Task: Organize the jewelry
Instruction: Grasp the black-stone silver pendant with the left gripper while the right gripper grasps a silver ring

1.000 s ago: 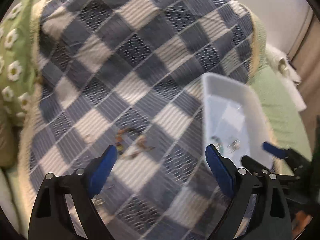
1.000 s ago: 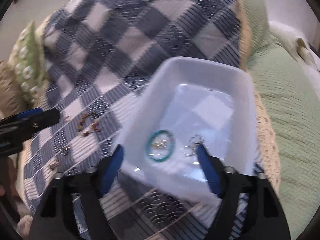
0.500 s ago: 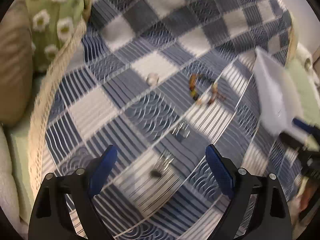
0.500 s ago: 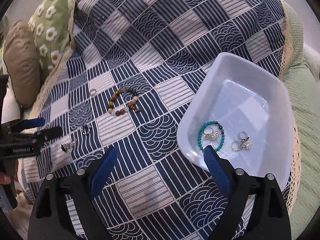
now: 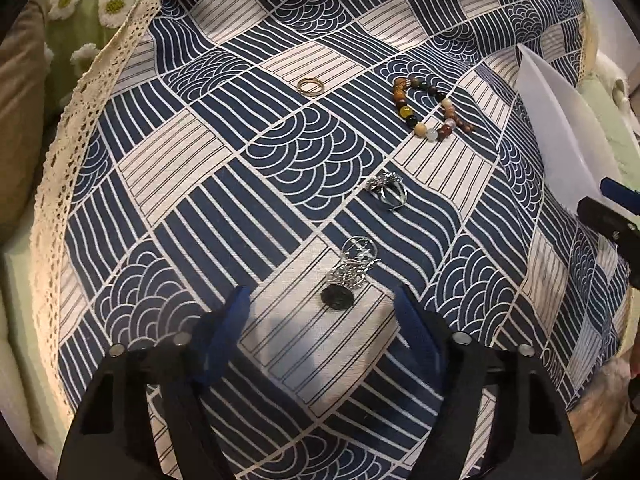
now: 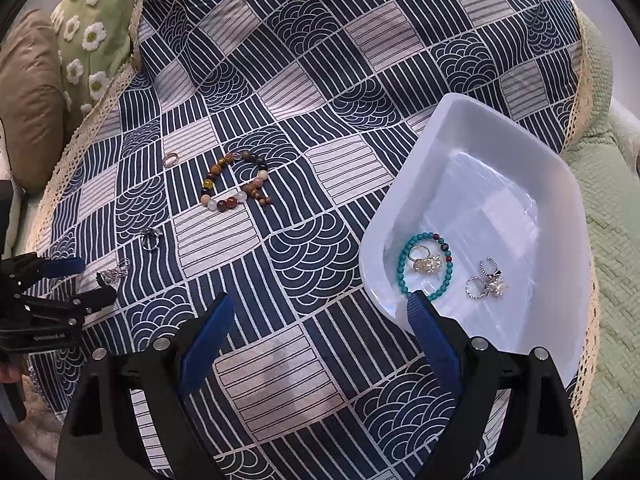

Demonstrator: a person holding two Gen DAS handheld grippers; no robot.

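A silver ring with a dark stone [image 5: 347,270] is lying on a pale striped square of the patterned cloth [image 5: 304,148], just ahead of the left gripper [image 5: 322,316], whose blue fingers are standing spread with nothing between them. Beyond it a second silver ring [image 5: 387,191], a multicoloured bead bracelet [image 5: 430,110] and a thin gold ring [image 5: 310,86] are lying well apart on open fabric.

The white tray [image 6: 516,216] is sitting at the cloth's right side, holding a turquoise bracelet [image 6: 426,266] around a gold-toned ring [image 6: 427,262], with a silver ring cluster [image 6: 486,282] beside it. The right gripper [image 6: 320,334] is hovering with fingers spread and empty, its right finger overlapping the tray's near rim.

In the left wrist view the tray is showing only as a white edge, cut off at the frame's right. The lace border [image 5: 80,128] is marking the cloth's left edge; a daisy cushion [image 6: 94,36] and a tan cushion [image 6: 30,100] are lying past it. A green quilted cover [image 6: 608,240] is flanking the tray.
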